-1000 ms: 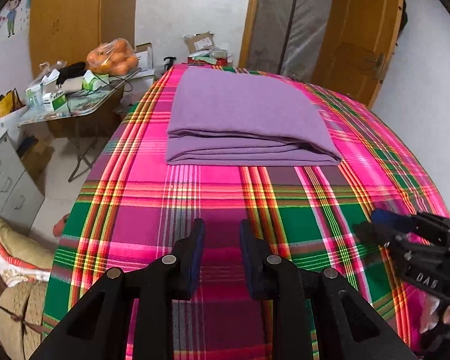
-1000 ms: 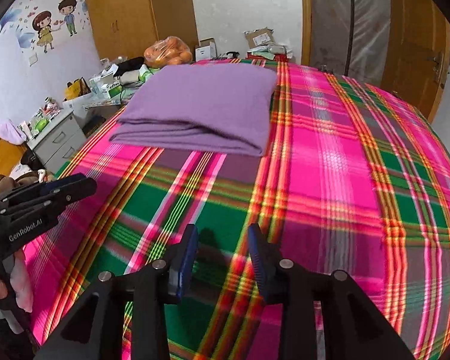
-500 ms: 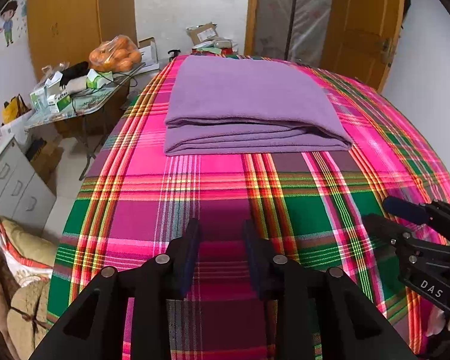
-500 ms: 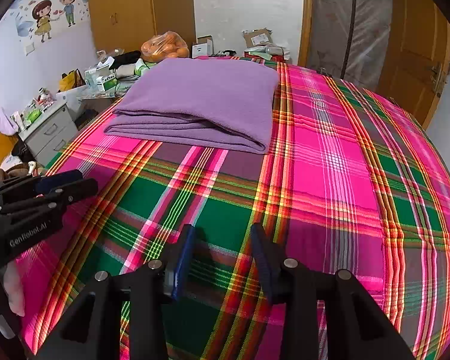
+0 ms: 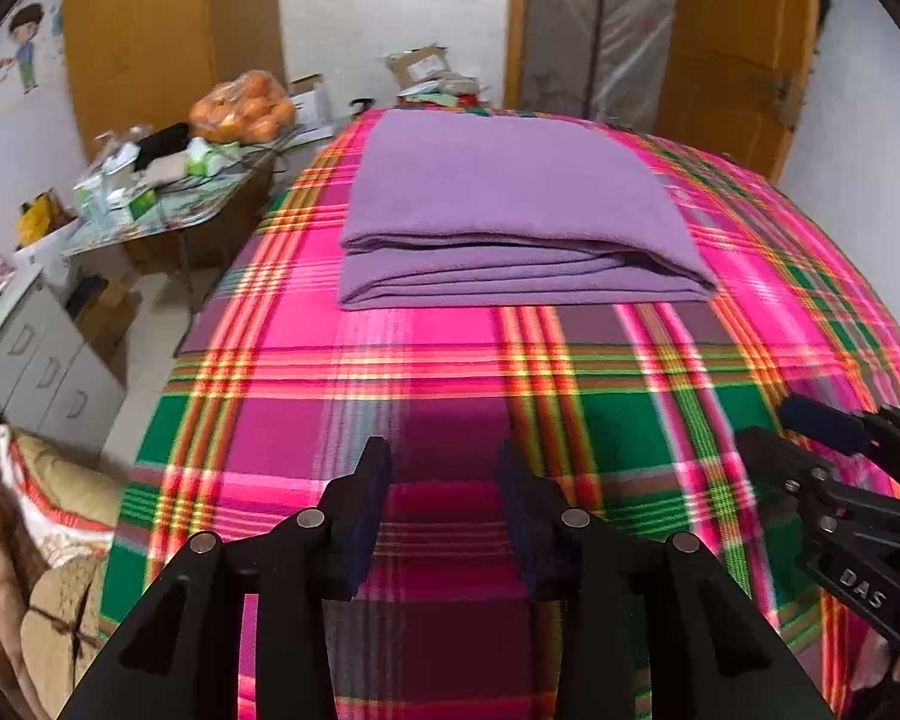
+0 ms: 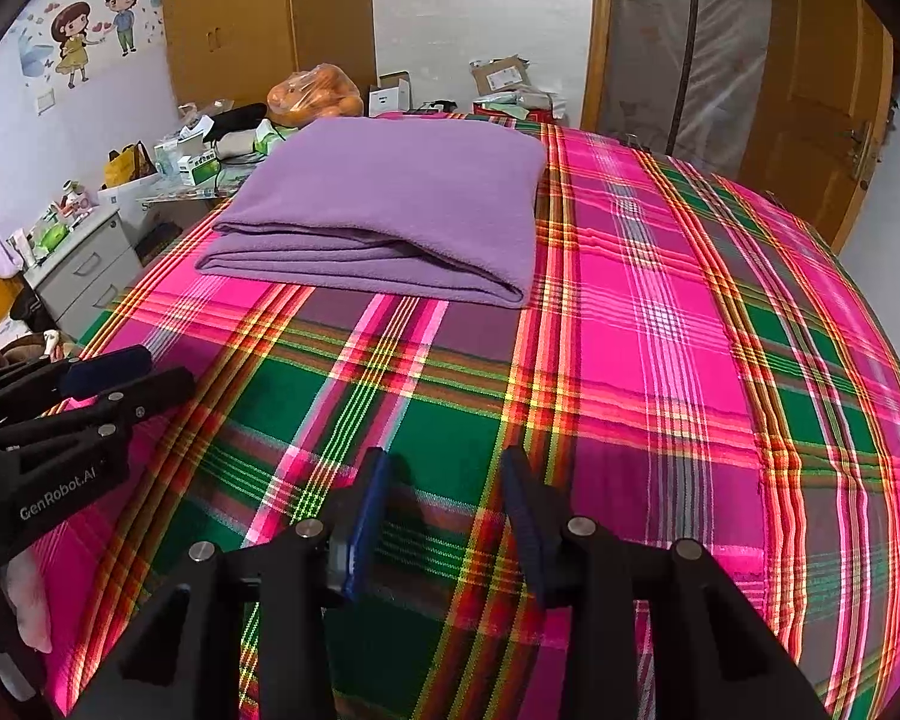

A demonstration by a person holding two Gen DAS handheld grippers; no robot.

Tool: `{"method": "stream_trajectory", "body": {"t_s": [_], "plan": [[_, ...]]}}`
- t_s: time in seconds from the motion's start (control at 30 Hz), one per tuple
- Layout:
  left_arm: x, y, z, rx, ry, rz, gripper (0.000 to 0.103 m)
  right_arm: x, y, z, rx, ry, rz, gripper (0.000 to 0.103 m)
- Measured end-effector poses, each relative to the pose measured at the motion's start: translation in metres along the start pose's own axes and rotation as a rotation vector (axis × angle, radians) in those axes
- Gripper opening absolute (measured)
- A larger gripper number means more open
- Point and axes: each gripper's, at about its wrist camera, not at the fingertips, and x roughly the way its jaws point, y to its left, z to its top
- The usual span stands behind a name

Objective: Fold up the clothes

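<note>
Left wrist view has your left gripper (image 5: 444, 498) held low over the near part of the bed, aimed straight up its length, with its fingers (image 5: 371, 498) parted by a moderate gap and nothing between them. Under them lies only the plaid bedspread (image 5: 306, 438), pink, green and red. The folded purple blanket (image 5: 510, 204) sits further up the bed, well apart from your fingertips, squarely ahead and lying flat in several stacked layers, its layered edge turned towards you. Your right gripper (image 5: 792, 426) shows at the right edge of this view, level with the left one and pointing the same way, above the bedspread.

From the right wrist view, your right gripper (image 6: 444, 504) is likewise low over the near end of the bed, its fingers (image 6: 522, 504) open to a similar moderate width and empty. Here the folded purple blanket (image 6: 390, 204) lies ahead and to the left of your line, well apart from the fingertips, near the left side of the bedspread (image 6: 660, 312). Your left gripper (image 6: 132, 375) enters from the left edge, its fingers slightly parted, just above the cloth. Beside the bed on the left stand a cluttered desk (image 5: 168, 210) carrying a bag of oranges (image 5: 243, 105), and a grey drawer cabinet (image 6: 87, 267).
</note>
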Motion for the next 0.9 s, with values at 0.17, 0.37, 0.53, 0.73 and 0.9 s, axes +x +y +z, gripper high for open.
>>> {"method": "stream_trajectory", "body": {"t_s": [0.17, 0.37, 0.53, 0.73, 0.9], "plan": [[0.0009, -0.0016, 0.0001, 0.012, 0.002, 0.018, 0.039, 0.0006, 0.0004, -0.0003, 0.003, 0.0, 0.001, 0.04], [0.0007, -0.0021, 0.0001, 0.007, 0.002, 0.013, 0.039, -0.0001, -0.0007, -0.001, 0.005, 0.0, 0.004, 0.04], [0.001, -0.0017, 0.0006, 0.009, 0.003, 0.015, 0.039, -0.0001, 0.0003, -0.0011, 0.005, 0.0, 0.008, 0.042], [0.0011, -0.0025, 0.0008, 0.008, 0.003, 0.014, 0.039, -0.0005, 0.0002, -0.0009, 0.004, 0.0, 0.01, 0.043], [0.0014, -0.0028, 0.0012, 0.006, 0.002, 0.012, 0.039, -0.0012, 0.0003, -0.0012, 0.005, 0.0, 0.012, 0.043]]}}
